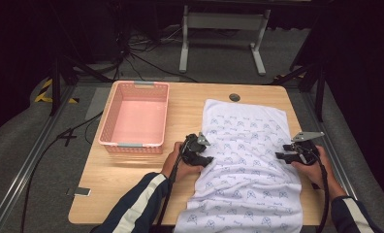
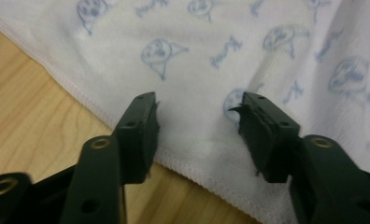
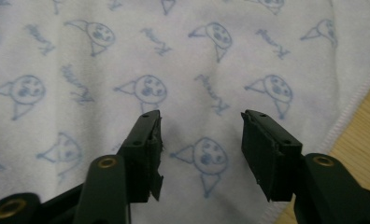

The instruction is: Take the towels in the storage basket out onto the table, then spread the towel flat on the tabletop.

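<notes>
High view: pink basket (image 1: 134,119) left of printed cloth (image 1: 246,165) on surface (image 1: 127,179). Left gripper (image 2: 199,116) and right gripper (image 3: 202,133) gape wide over cloth edges, holding nothing.

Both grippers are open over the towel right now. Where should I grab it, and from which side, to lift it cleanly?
Probably by its two long hemmed edges. The towel lies flat, near end draping off the table. The left gripper already straddles the left hem, so close there from the left. The right gripper sits over the cloth with the right hem just outboard; shift it outward and pinch from the right.
</notes>
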Tool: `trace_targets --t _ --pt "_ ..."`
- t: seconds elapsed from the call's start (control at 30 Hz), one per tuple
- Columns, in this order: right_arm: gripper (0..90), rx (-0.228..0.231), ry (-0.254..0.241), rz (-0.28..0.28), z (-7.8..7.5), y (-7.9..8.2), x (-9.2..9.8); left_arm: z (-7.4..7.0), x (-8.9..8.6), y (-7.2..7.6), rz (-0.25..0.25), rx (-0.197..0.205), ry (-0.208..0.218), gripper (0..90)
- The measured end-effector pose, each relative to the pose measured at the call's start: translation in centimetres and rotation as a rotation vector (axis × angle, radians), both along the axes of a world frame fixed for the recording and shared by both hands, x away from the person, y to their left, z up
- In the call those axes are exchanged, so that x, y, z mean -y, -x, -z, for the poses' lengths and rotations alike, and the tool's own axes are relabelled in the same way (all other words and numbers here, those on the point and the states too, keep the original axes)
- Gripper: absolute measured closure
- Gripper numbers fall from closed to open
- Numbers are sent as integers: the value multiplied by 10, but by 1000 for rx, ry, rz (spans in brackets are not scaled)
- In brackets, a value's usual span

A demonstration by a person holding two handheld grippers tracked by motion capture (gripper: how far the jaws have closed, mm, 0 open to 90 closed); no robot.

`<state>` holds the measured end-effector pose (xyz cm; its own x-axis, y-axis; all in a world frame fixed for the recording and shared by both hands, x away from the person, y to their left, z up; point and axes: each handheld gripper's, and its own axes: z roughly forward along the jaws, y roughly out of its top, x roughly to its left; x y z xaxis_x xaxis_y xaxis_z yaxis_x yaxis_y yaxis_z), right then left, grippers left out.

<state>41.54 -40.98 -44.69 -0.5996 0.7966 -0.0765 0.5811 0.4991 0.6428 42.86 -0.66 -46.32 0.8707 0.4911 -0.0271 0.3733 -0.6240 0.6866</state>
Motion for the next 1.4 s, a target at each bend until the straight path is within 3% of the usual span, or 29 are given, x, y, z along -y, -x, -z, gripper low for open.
trace_targets --t 0.1,0.27,0.47,0.53,0.6,0.63,0.67,0.73,0.83,0.9,0.93,1.0,1.03,1.07,1.1,1.23,1.3,1.4 --pt "477 -25 -10 -18 -1 4 -2 -2 -2 10 20 4 -31 559" --pt "477 -34 -19 -57 0 15 -2 -3 -9 35 67 -2 -48 564" --pt "478 -70 -1 -141 -1 44 -9 -7 -17 69 166 -55 -79 546" --pt "478 -78 13 -177 -2 55 -10 -7 -19 74 197 -91 -61 543" --pt "486 -89 15 -200 -3 63 -11 -8 -18 77 198 -83 -66 523" --pt "498 -95 25 -211 -4 65 -11 -10 -17 75 189 -55 -75 500" --pt "490 -98 26 -219 -6 66 -10 -11 -16 72 167 -39 -69 456" --pt "467 -81 4 -199 -10 63 -7 -15 -14 58 105 -16 -18 390" --pt "463 -20 -12 -131 -19 47 -2 -20 -5 25 5 -30 39 292" --pt "455 10 -19 -83 -22 31 2 -21 1 12 -19 -9 31 270" --pt "455 21 -18 -66 -23 24 3 -20 6 1 -32 -19 39 250" --pt "450 46 -1 -1 -23 -1 8 -19 15 -17 -81 10 32 214" --pt "446 49 -4 20 -23 -11 10 -17 17 -25 -95 -16 65 217" --pt "446 53 -12 45 -23 -20 12 -17 19 -33 -101 -23 61 211" --pt "449 67 -22 65 -22 -28 13 -17 20 -37 -120 -2 45 199" --pt "433 77 -11 111 -20 -55 11 -8 23 -58 -219 25 33 220" --pt "426 68 -31 138 -18 -66 11 -3 22 -69 -259 46 20 220" --pt "409 62 -34 183 -13 -81 8 2 18 -82 -340 31 32 221"
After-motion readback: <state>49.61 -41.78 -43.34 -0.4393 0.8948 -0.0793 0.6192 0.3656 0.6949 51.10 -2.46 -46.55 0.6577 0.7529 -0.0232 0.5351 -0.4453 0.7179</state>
